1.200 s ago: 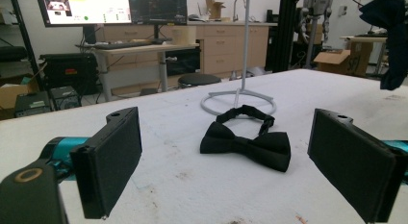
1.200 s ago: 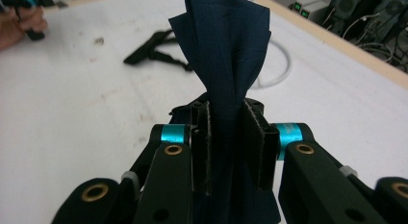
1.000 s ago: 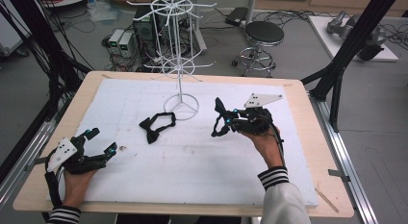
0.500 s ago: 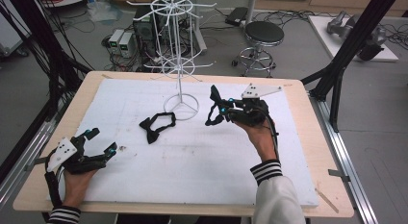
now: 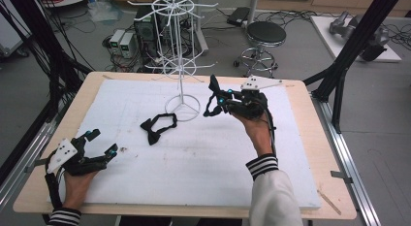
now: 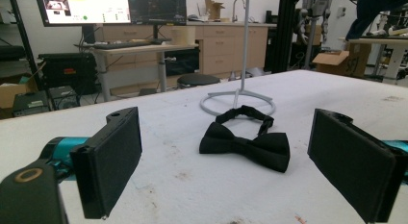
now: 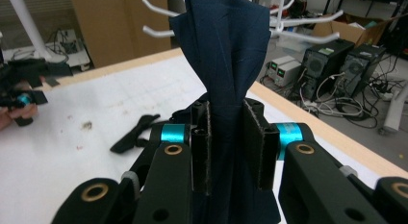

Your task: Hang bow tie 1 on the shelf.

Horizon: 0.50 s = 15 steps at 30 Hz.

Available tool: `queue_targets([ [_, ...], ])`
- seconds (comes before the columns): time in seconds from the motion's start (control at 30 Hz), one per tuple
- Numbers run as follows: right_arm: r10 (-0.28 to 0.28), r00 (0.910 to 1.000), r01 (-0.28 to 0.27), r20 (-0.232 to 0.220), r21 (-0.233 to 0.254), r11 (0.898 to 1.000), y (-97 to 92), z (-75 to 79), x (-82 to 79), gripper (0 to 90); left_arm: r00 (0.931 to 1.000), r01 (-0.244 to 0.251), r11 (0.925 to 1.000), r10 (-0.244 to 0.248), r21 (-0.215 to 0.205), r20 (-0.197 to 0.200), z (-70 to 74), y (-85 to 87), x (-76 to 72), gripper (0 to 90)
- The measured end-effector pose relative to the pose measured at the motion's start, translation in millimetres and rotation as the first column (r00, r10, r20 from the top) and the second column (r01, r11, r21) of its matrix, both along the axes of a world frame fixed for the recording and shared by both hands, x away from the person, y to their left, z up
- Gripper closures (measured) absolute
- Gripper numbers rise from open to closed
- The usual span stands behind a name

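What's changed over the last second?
The right gripper, shut on a dark blue bow tie, has risen and moved toward the white rack. The left gripper stayed open and in place; the black bow tie has not moved.

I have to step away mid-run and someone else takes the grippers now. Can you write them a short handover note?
Right gripper: shut on a dark blue bow tie, held up off the table near the white wire rack; the rack's hooks show just behind the cloth.
Left gripper: open, holding nothing, resting on the white pad at the near left corner, jaws facing the black bow tie.
Black bow tie: lying flat on the pad by the rack's ring base, untouched.
Done: blue tie picked up.
Left, as it looks: hang the blue tie on a hook, then probably fetch the black one.
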State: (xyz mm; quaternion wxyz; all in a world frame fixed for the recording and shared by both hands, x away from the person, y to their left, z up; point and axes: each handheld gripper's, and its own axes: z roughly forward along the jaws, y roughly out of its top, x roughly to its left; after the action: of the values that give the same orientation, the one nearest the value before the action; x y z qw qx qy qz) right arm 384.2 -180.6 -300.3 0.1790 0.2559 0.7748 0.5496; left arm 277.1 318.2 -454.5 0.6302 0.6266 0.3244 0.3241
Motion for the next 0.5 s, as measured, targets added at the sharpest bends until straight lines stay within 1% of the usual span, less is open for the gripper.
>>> queue_targets([
  [0.1, -0.004, 1.0, 0.004, 0.008, -0.002, 1.0, 2.3, 2.4, 1.7, 75.0, 1.0, 0.001, 1.0, -0.001, 0.002, 0.0, 0.1, 0.2, -0.1, 12.1],
  [0.13, -0.001, 1.0, 0.001, 0.009, 0.008, 1.0, 3.8, 3.8, 2.8, 75.0, 1.0, 0.001, 1.0, -0.001, -0.001, 0.0, 0.0, -0.1, 0.1, 12.1],
  [0.23, -0.003, 0.9998, 0.003, 0.017, 0.0, 1.0, 7.2, 7.7, 5.9, 75.0, 1.0, 0.001, 1.0, -0.001, 0.0, -0.002, 0.1, 0.5, 0.2, 12.1],
  [0.27, -0.001, 0.9997, 0.001, 0.025, 0.012, 1.0, 9.2, 9.5, 7.8, 75.0, 1.0, 0.002, 1.0, -0.002, 0.003, -0.003, 0.2, 0.8, 0.1, 12.1],
  [0.33, -0.007, 0.9996, 0.006, 0.026, 0.017, 1.0, 10.0, 9.8, 8.6, 75.0, 1.0, 0.001, 1.0, -0.001, 0.001, -0.001, 0.1, 0.9, 0.1, 12.1],
  [0.37, -0.005, 0.9997, 0.005, 0.025, 0.017, 1.0, 11.5, 9.8, 10.7, 75.0, 1.0, 0.0, 1.0, 0.0, -0.005, -0.001, 0.1, 0.5, 0.2, 12.1],
  [0.43, -0.008, 0.9996, 0.007, 0.027, 0.012, 1.0, 12.3, 10.0, 11.6, 75.0, 1.0, 0.001, 1.0, -0.001, -0.004, 0.002, 0.0, 0.9, -0.1, 12.1],
  [0.5, -0.007, 0.9993, 0.006, 0.035, 0.016, 1.0, 13.5, 12.8, 15.5, 75.0, 1.0, 0.0, 1.0, 0.0, -0.006, 0.003, -0.1, 0.9, 0.0, 12.1],
])
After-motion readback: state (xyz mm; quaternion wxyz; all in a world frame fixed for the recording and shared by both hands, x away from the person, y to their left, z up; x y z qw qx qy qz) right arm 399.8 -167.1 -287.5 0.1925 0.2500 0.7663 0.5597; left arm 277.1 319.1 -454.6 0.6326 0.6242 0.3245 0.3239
